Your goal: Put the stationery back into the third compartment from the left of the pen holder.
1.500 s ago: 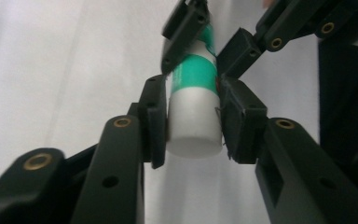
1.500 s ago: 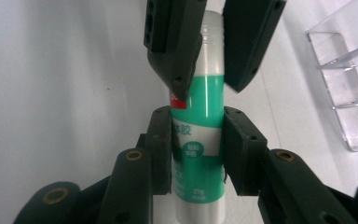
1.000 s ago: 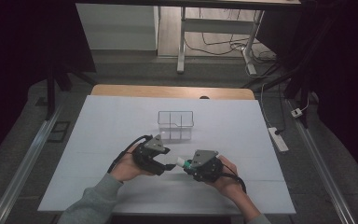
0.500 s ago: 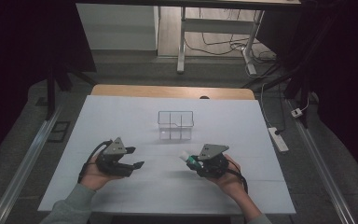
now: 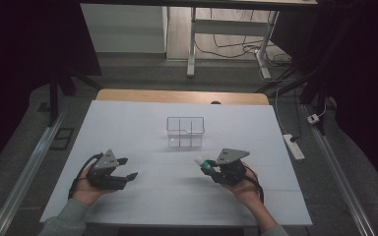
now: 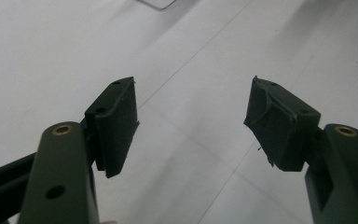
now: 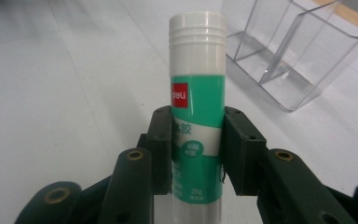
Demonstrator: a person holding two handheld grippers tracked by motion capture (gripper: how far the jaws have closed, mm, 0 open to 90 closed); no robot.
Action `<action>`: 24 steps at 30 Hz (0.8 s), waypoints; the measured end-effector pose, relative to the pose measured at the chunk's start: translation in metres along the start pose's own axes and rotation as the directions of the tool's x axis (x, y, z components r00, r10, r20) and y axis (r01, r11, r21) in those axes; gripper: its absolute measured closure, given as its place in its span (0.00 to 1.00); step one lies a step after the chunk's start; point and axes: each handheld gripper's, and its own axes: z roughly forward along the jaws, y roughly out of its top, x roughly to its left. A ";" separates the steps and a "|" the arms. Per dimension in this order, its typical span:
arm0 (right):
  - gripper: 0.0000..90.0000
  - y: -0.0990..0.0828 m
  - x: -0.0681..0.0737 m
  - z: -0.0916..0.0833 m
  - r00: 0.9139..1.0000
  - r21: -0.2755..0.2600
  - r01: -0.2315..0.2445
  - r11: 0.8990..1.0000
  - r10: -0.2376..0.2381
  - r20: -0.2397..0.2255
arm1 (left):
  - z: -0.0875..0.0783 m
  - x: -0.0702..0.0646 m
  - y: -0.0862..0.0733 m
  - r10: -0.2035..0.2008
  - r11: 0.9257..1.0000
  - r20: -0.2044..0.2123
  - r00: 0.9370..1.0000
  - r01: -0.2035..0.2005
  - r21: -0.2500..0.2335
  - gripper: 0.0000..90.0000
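White table (image 5: 142, 123), clear organizer (image 5: 185, 132) mid-table (empty) | left gripper (image 5: 128, 168) fingers wide | right gripper (image 5: 204, 164) grips glue stick (image 7: 197, 116)

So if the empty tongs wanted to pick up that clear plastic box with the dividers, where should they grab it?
Probably by a top edge. The clear box stands upright and open-topped on the table, with thin walls and inner dividers. The left tongs, open and empty, could come down from above and pinch one outer wall, one tip inside a compartment, one outside. The right tongs are busy holding the glue stick.
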 end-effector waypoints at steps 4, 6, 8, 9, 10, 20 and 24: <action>0.73 0.000 -0.004 -0.005 1.000 -0.035 -0.028 0.999 0.029 0.010 | -0.004 0.005 -0.006 -0.023 1.000 -0.008 1.000 0.023 -0.005 0.37; 0.73 -0.001 -0.006 -0.008 0.999 -0.052 -0.041 0.998 0.042 0.015 | -0.005 0.006 -0.008 -0.030 1.000 -0.011 0.999 0.030 -0.007 0.37; 0.73 -0.001 -0.007 -0.010 0.998 -0.068 -0.058 0.996 0.059 0.015 | -0.006 0.006 -0.010 -0.035 0.999 -0.012 0.999 0.035 -0.006 0.36; 0.73 -0.001 -0.008 -0.011 0.998 -0.074 -0.059 0.996 0.060 0.020 | -0.007 0.007 -0.011 -0.037 0.999 -0.012 0.999 0.037 -0.006 0.36; 0.73 -0.001 -0.009 -0.012 0.997 -0.084 -0.072 0.994 0.074 0.022 | -0.007 0.007 -0.012 -0.039 0.999 -0.011 0.999 0.039 -0.006 0.36; 0.73 0.007 -0.010 -0.015 0.994 -0.132 -0.095 0.987 0.102 0.045 | -0.007 0.011 -0.015 -0.054 0.998 -0.015 0.998 0.054 -0.008 0.35; 0.73 0.014 -0.015 -0.022 0.989 -0.176 -0.120 0.977 0.133 0.064 | -0.007 0.010 -0.015 -0.052 0.999 -0.014 0.999 0.052 -0.007 0.35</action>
